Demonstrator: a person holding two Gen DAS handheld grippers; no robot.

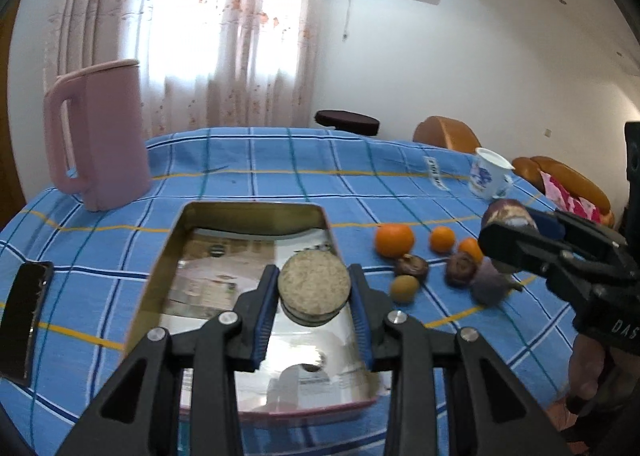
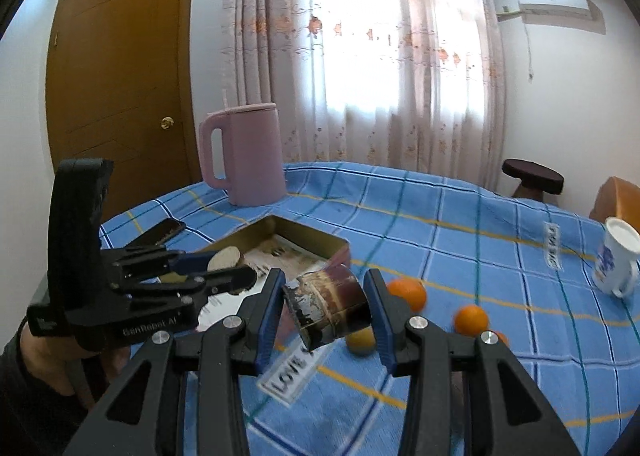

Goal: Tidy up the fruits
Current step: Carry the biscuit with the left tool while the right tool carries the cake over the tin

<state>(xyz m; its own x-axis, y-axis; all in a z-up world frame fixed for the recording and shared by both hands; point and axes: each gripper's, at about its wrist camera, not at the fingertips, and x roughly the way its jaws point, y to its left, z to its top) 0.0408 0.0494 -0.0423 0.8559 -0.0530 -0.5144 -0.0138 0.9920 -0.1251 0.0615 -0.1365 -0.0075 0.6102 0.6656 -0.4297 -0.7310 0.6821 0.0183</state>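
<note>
Tablecloth (image 1: 280, 152) in blue check covers the whole table, with a pink jug (image 1: 96, 136) at the far left and an open metal tin (image 1: 176, 256) lying near the middle. Both claws are clenched on a piece each: the left gripper (image 1: 314, 288) holds a pale round slice, maybe a cut sugarcane end, over the tin, and the right gripper (image 2: 326, 306) holds a dark purple cane chunk (image 2: 328, 308) above the cloth just right of the tin. Judging by this, the step in hand is carrying pieces to the tin; next each claw needs to come low over the tin's floor and let go, one after the other so they don't knock together.

Left-hand camera shows the loose pile to the right of the tin: three oranges (image 1: 394, 240), a small greenish fruit (image 1: 404, 288) and some dark fruits I can't name through the blur. Right-hand camera alone shows the brown door (image 2: 120, 96) and a phone (image 2: 166, 230) on the cloth left of the tin.
</note>
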